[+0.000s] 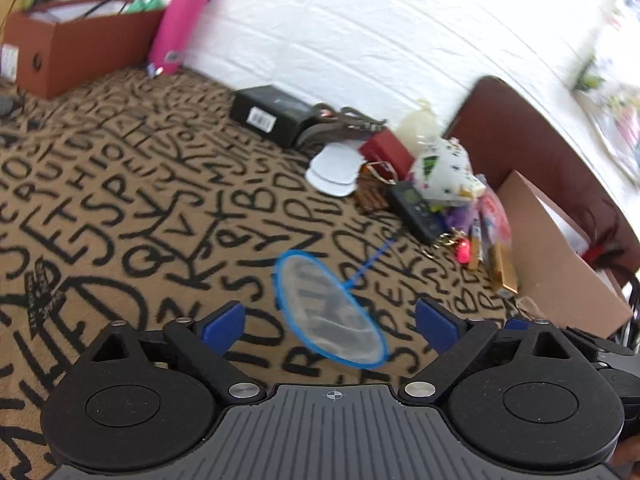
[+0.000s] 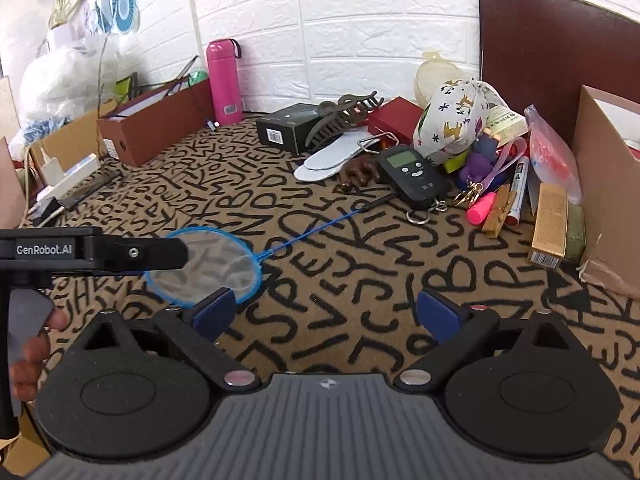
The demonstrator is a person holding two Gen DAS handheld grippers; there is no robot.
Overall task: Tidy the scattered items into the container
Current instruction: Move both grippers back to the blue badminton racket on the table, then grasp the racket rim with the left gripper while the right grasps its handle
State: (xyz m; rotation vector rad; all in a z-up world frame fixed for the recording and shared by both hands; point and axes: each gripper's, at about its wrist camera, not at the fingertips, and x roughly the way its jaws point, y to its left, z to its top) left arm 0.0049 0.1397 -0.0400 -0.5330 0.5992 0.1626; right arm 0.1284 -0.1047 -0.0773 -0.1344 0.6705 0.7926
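Early stage: both the left gripper [image 1: 330,322] and right gripper [image 2: 326,312] gape, holding nothing; the blue net [image 1: 332,312] and clutter pile [image 2: 460,152] remain outside the cardboard box [image 2: 612,200].

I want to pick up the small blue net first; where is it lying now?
The blue net lies flat on the lettered cloth, alone, just ahead of the open left tongs; its handle points toward the black digital scale in the clutter.

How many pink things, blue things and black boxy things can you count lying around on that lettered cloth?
Pink: 2, the pink bottle and the pink highlighter.
Blue: 1, the small blue net.
Black: 2, the black box and the black hanging scale.
Total: 5.
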